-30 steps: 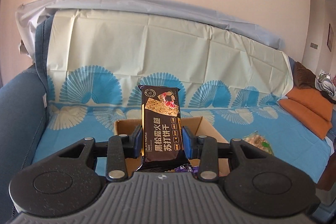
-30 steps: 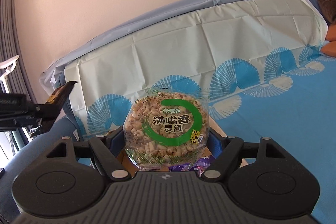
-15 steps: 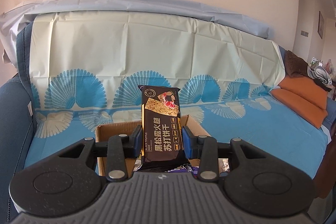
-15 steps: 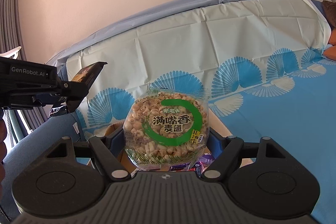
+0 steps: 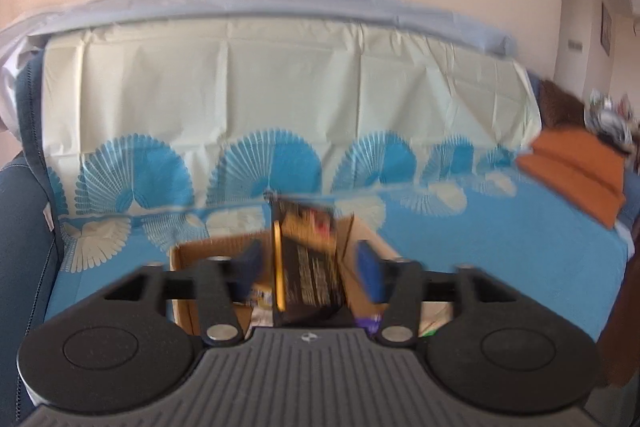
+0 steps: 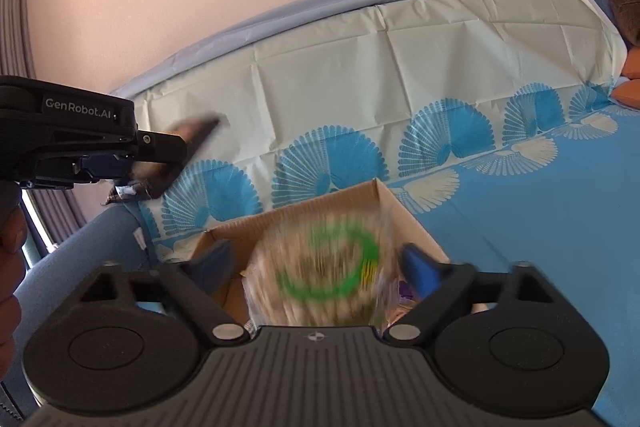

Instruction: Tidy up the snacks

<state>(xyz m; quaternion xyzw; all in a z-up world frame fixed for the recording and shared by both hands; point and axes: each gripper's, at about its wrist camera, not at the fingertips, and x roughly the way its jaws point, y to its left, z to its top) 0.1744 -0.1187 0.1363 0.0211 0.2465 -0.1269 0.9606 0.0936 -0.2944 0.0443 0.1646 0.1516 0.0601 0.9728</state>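
Open brown cardboard box (image 6: 304, 223) on blue fan-print sofa cover (image 5: 500, 239); purple wrappers and other snack packs blurred inside. Over it: black rectangular cracker pack (image 5: 306, 259) between left gripper (image 5: 308, 263) jaws, opening, pads clear. Round clear puffed-grain bag with green ring (image 6: 320, 275) between right gripper (image 6: 316, 267) jaws, opening wide, pads off it.

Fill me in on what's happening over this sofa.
A person is sorting snacks into a cardboard box on the covered sofa, with tongs in each hand. Both tongs are opening above the box. The left tongs are letting go of a dark cracker packet, which sits blurred between the pads. The right tongs are releasing a round puffed-snack bag with a green ring, also blurred, apparently dropping toward the box.
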